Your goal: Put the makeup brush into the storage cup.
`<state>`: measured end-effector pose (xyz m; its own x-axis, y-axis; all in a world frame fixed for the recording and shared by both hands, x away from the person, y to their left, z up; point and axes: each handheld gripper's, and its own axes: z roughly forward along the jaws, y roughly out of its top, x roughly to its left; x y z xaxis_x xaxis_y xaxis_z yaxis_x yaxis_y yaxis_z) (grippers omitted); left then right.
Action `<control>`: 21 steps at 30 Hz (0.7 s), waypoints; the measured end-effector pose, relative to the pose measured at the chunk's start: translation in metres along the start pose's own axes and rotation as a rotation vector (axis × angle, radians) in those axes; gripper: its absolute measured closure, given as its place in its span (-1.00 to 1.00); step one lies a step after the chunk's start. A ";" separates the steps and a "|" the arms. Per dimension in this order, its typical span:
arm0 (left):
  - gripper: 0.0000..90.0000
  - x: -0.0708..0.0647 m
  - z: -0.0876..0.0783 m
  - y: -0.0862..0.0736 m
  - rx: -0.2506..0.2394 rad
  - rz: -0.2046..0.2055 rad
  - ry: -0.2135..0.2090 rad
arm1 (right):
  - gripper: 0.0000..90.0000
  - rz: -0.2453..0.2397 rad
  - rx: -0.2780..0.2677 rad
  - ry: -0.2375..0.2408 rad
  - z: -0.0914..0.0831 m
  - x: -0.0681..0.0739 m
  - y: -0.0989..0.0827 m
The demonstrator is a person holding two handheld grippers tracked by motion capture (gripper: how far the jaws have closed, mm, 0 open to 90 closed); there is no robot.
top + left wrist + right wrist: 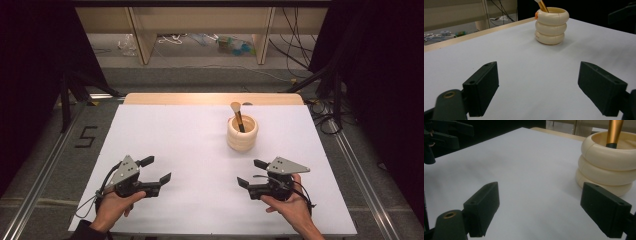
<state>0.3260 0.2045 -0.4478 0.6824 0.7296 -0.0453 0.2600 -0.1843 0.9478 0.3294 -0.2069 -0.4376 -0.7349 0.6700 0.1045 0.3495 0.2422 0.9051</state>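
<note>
A cream ringed holder (242,133) stands on the white table (175,135), right of centre toward the back. A brush with a gold handle (237,116) leans inside it. My left gripper (154,169) rests low at the front left, jaws wide apart with nothing between them. My right gripper (251,173) sits at the front right, also open and empty, a short way in front of the holder. The left gripper view has the holder (551,25) far ahead beyond the gripper (538,87). In the right gripper view the holder (605,163) is close at the right of the gripper (539,210).
The white sheet ends at a wooden strip (212,98) along the far edge. Beyond it are shelf legs and cables on the floor (200,45). Metal rails (45,165) run along both sides of the table.
</note>
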 end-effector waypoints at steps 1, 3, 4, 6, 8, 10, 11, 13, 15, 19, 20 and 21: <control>-0.62 0.000 0.000 0.000 0.000 0.001 0.000 | -0.63 -0.007 0.013 -0.005 -0.003 0.001 0.001; -0.62 0.000 0.000 0.000 0.000 0.003 0.001 | -0.63 -0.011 0.006 -0.011 -0.006 0.001 0.000; -0.62 0.000 0.000 0.000 0.000 0.000 0.000 | -0.63 -0.010 0.002 -0.010 -0.007 0.001 -0.001; -0.62 0.000 0.000 0.000 0.001 0.001 -0.001 | -0.63 -0.009 0.008 -0.010 -0.008 0.001 -0.002; -0.62 0.000 0.001 0.000 0.003 0.002 -0.002 | -0.63 -0.007 0.005 -0.015 -0.007 0.000 -0.002; -0.62 0.000 0.001 0.000 0.003 0.003 -0.002 | -0.63 -0.012 0.003 -0.022 -0.007 0.000 -0.003; -0.62 0.000 0.001 0.000 0.003 0.003 -0.001 | -0.63 -0.011 0.002 -0.022 -0.007 0.000 -0.002; -0.62 0.000 0.000 0.000 0.003 0.001 0.000 | -0.63 -0.009 0.002 -0.023 -0.008 0.000 -0.002; -0.62 0.000 0.000 0.000 0.003 0.002 0.000 | -0.63 -0.007 0.006 -0.016 -0.007 0.000 -0.002; -0.62 0.000 0.001 0.000 0.003 0.001 -0.001 | -0.63 -0.010 0.009 -0.011 -0.006 0.000 -0.003; -0.62 0.000 0.000 0.000 0.003 0.002 -0.001 | -0.63 -0.013 0.003 -0.015 -0.006 0.000 -0.003; -0.62 0.000 0.000 0.000 0.002 0.001 -0.001 | -0.63 -0.013 0.004 -0.018 -0.006 0.000 -0.003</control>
<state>0.3264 0.2043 -0.4479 0.6833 0.7288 -0.0445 0.2605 -0.1864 0.9473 0.3248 -0.2121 -0.4373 -0.7289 0.6793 0.0853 0.3425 0.2540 0.9045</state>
